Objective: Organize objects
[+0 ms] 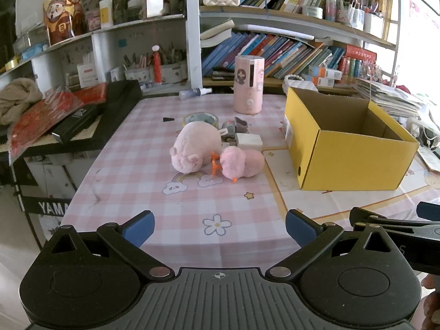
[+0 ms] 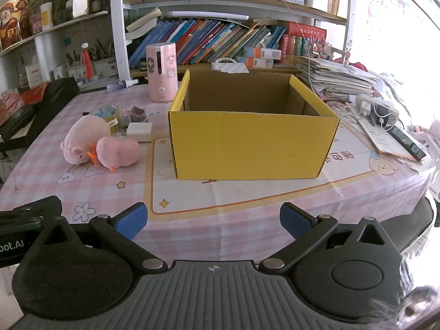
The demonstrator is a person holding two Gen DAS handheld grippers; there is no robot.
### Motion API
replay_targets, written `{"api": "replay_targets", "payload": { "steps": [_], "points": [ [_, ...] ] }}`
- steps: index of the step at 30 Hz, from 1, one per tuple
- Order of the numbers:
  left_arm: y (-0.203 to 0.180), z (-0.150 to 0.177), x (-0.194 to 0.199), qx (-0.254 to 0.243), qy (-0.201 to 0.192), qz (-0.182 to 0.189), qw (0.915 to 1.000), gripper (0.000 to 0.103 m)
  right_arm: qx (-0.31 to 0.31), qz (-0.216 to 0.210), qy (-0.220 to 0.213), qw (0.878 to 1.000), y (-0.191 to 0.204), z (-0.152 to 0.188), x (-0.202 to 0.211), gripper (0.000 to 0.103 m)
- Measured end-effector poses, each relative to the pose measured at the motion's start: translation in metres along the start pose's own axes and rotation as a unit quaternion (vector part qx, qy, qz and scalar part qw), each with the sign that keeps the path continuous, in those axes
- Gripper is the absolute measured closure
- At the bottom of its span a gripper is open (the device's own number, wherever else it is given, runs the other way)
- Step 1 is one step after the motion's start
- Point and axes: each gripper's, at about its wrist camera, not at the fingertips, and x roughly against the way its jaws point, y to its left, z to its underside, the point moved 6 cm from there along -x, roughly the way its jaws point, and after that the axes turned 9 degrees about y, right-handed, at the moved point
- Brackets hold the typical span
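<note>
Clutter for sorting lies in a loose cluster left of the yellow cardboard box (image 2: 253,143), which stands open-topped on the pink checked tablecloth (image 1: 132,165) and shows nothing inside from the right wrist view. Both tools hover low over the near table edge, well apart from the objects. The left gripper (image 1: 220,229) has its jaws spread wide with nothing between them; the right gripper (image 2: 214,220) is likewise released and holds nothing.

Nearest the left gripper are two plush toys: the larger pale pink plush (image 1: 194,148) and, touching its side, the smaller pink plush with orange feet (image 1: 242,163). Behind them sit a white rectangular block (image 1: 249,140), a tape roll (image 1: 200,119) and a small greyish item too blurred to name. A pink cylindrical humidifier (image 1: 249,84) stands upright further back, near the box's far left corner.

The sensible first step, as I judge it, is a pick by the left gripper, since the cluster lies straight ahead of it. The small plush is the better opener: it is closest to the box and free on its right side. Approach from above with the fingers straddling its narrow width, clear of the larger toy. Soft plush will compress, so close well past first contact. Lift high enough to clear the box's near wall before letting go, and keep the right gripper out of that path.
</note>
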Motion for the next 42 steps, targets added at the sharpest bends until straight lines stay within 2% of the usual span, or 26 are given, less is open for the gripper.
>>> {"api": "replay_targets", "payload": {
  "steps": [42],
  "points": [
    [0.0044,0.0006,-0.0034,-0.001,0.001,-0.003,1.0,0.001,0.002,0.0,0.004,1.0,0.0039,-0.0005,-0.0022,0.0]
  ]
}}
